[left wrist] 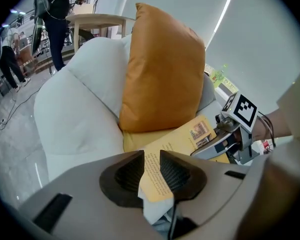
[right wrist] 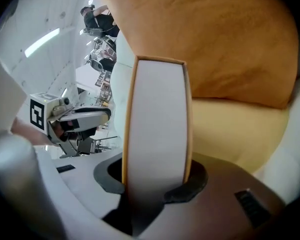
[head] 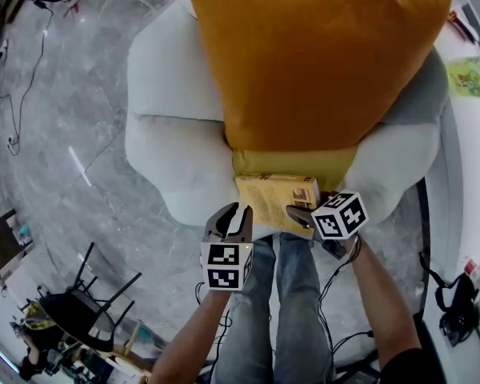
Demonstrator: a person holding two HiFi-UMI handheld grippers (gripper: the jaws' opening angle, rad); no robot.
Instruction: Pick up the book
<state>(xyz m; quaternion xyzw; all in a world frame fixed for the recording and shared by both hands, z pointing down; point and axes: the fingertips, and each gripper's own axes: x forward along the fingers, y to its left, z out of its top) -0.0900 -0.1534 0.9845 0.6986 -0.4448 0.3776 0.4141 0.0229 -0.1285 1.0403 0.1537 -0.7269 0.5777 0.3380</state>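
Print on book: the yellow book (head: 272, 194) carries lines of dark text on its cover and a small boxed label near one corner (left wrist: 200, 131); none of it is large enough to read.
Markers: each gripper bears a cube with black-and-white square patterns, at lower centre of the head view (head: 226, 265) and just right of it (head: 340, 214).
Green packet: it lies at the upper right edge of the head view (head: 472, 77); its print is unreadable.
Seat: a white padded armchair (head: 172, 134) fills the top half of the head view, with a large orange pillow (head: 312, 54) leaning on its back and a yellow cushion (head: 292, 162) under the pillow.
Floor: grey marbled floor (head: 64, 134) at left, with cables across it and a black chair (head: 88, 306) at lower left.
Room: a round wooden table (left wrist: 97, 19) and people standing at the upper left of the left gripper view.
Book's place: in front of the yellow cushion, at the seat's front edge, above the person's jeans (head: 280, 310).
Right gripper (right wrist: 157, 179): its jaws pinch the book, one pad on each cover, with the white page edge facing the camera.
Left gripper (left wrist: 151, 171): its jaws stand a narrow gap apart and pinch nothing. The book's near corner shows through the gap, and in the head view the tips (head: 234, 214) sit just beside the book's lower left edge.
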